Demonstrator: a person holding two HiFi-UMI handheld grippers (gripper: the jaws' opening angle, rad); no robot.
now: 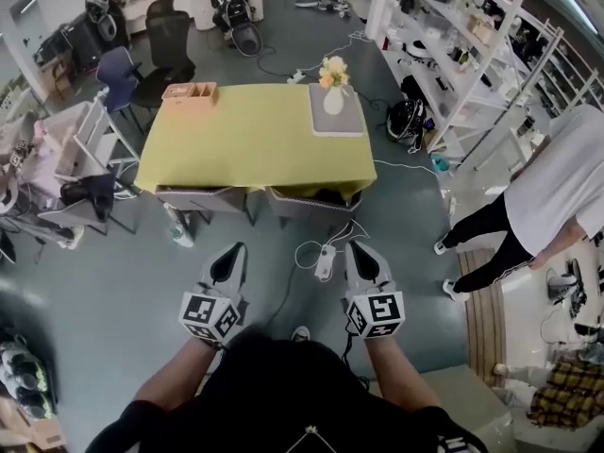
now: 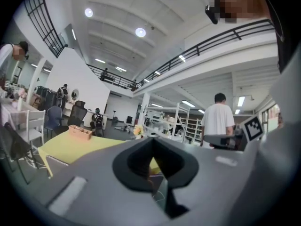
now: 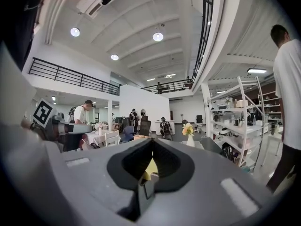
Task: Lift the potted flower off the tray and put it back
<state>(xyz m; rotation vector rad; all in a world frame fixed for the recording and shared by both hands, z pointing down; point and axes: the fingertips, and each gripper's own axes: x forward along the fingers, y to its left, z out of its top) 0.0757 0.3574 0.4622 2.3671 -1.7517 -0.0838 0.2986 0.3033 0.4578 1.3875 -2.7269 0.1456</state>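
Potted flower (image 1: 332, 81) sits on tray (image 1: 351, 121), well beyond left tool (image 1: 235, 249), right tool (image 1: 358, 248).

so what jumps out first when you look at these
The yellow table fills the middle of the head view. The potted flower stands on a grey tray at its far right corner, and a wooden box at its far left. In the foreground the left gripper and right gripper are side by side, both shut and empty, short of the table. A person in a white shirt stands at the right.

Robotics lab hall: shelving (image 1: 472, 41), office chairs (image 1: 170, 50)
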